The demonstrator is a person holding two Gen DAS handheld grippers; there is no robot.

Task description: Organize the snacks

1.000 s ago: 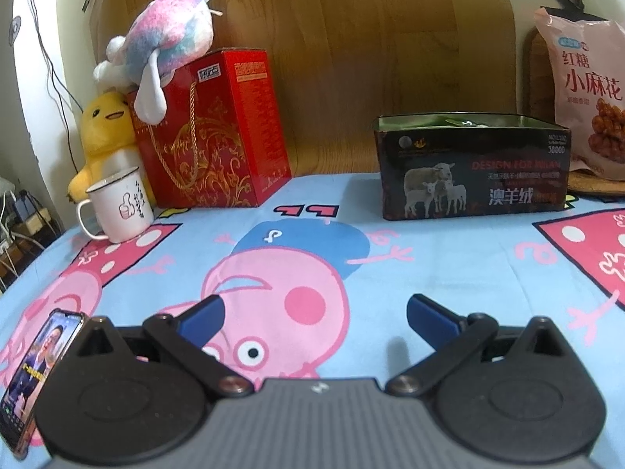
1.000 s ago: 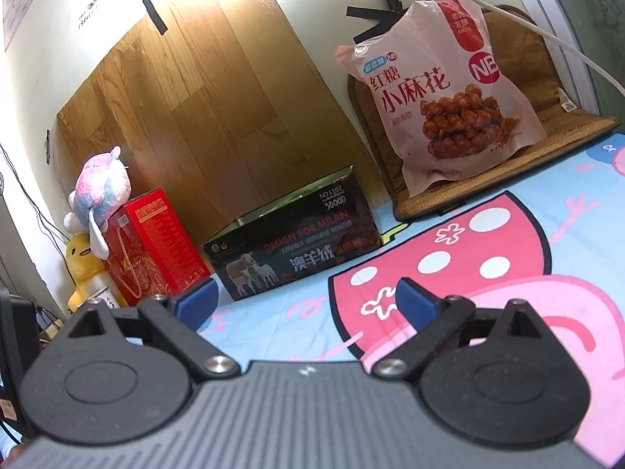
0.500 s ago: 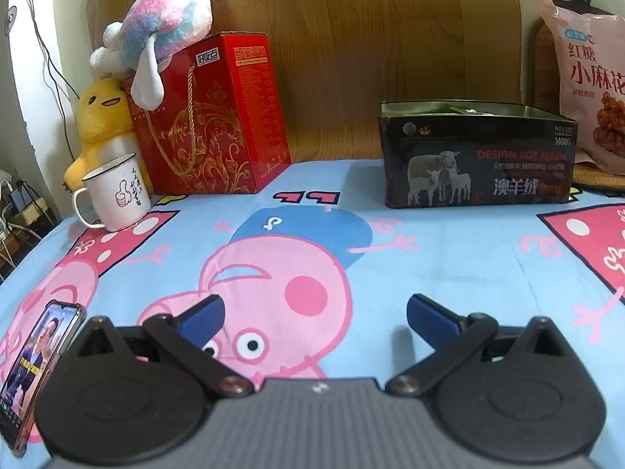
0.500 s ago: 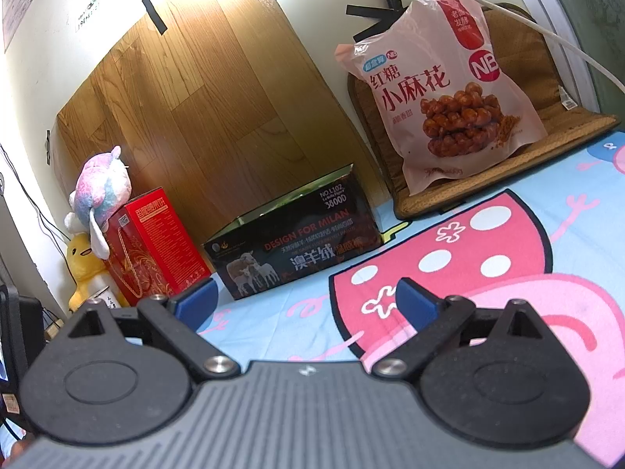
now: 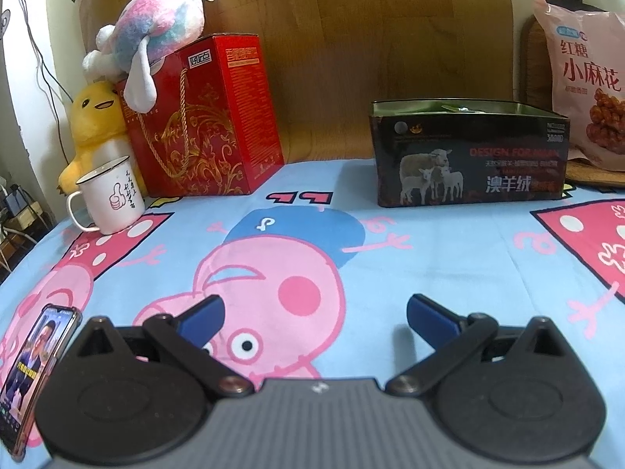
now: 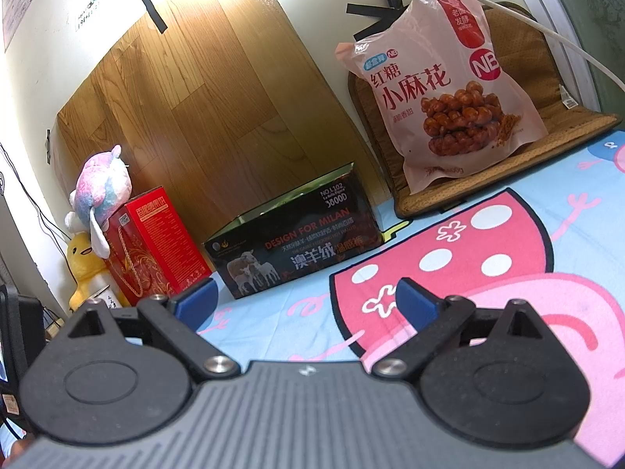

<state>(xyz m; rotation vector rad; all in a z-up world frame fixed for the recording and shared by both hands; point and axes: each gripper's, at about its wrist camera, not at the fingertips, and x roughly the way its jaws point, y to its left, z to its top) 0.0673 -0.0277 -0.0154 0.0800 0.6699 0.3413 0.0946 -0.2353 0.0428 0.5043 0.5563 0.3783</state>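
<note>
Both grippers, left (image 5: 314,314) and right (image 6: 304,299), hover wide open and empty; the leaning snack bag (image 6: 445,90) beside the dark box (image 6: 293,246) could topple if nudged.

Bare cloth (image 5: 449,258) before box (image 5: 468,156), mug (image 5: 113,199).

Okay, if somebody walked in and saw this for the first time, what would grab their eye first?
Probably the big pink snack bag of fried dough twists, propped upright on a woven mat against the back wall on the right. Next, the open dark box with sheep printed on it, standing mid-bed on the cartoon pig sheet. At far left, a pastel plush sprawls atop a red gift box.
</note>
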